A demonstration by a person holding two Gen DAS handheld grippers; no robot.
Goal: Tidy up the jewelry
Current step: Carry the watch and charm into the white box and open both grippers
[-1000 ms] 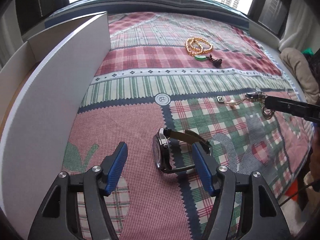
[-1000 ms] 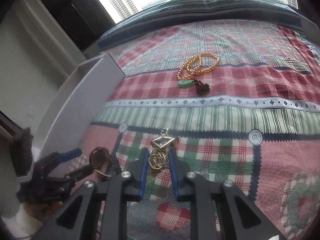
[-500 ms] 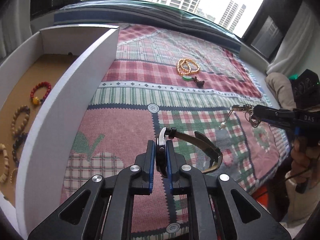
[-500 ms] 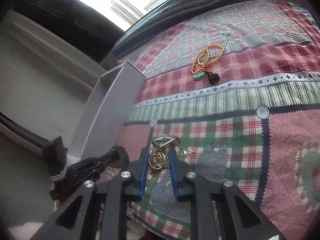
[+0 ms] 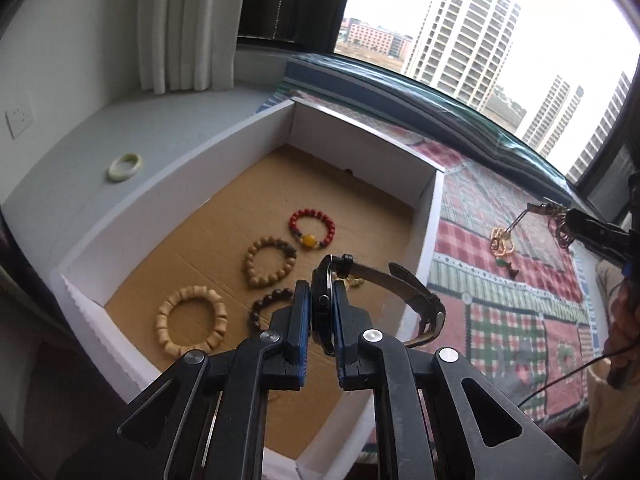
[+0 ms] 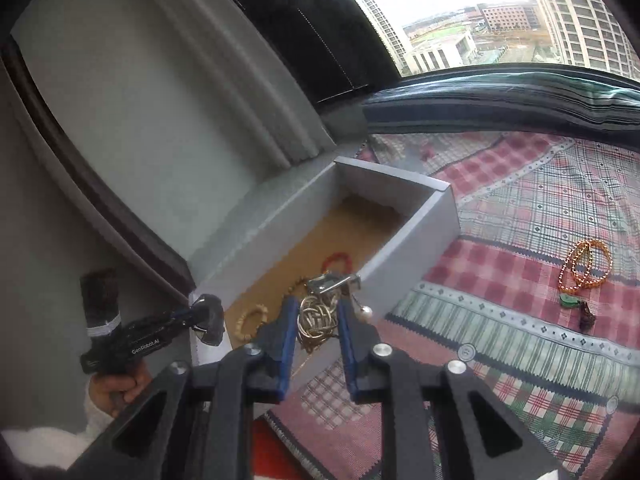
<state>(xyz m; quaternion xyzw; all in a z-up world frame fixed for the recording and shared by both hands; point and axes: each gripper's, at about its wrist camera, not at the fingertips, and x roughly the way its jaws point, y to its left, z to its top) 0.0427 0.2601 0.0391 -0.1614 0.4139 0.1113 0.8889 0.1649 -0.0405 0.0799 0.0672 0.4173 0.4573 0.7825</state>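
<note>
Jewelry is split between two places: a plaid quilt covering the bed, and a white box with a cardboard floor at its left edge. Both grippers have swung from the quilt to the box within the last second, so the job has passed from picking up to delivering. Inside the box lie a pale bamboo-style bracelet nearest, a tan bead bracelet beyond it, a dark bead bracelet partly hidden, and a red bead bracelet farthest. The left gripper was wide open around the watch on the quilt a second ago; now its jaws are clamped narrow on the watch case, strap trailing right, held over the box floor. The right gripper keeps its jaws closed on a tangled gold chain with a dangling pearl, now above the box's near wall. A gold bead necklace with a green pendant remains on the quilt, and a pale bangle sits on the ledge left of the box. Releasing both pieces looks like the next move.
</note>
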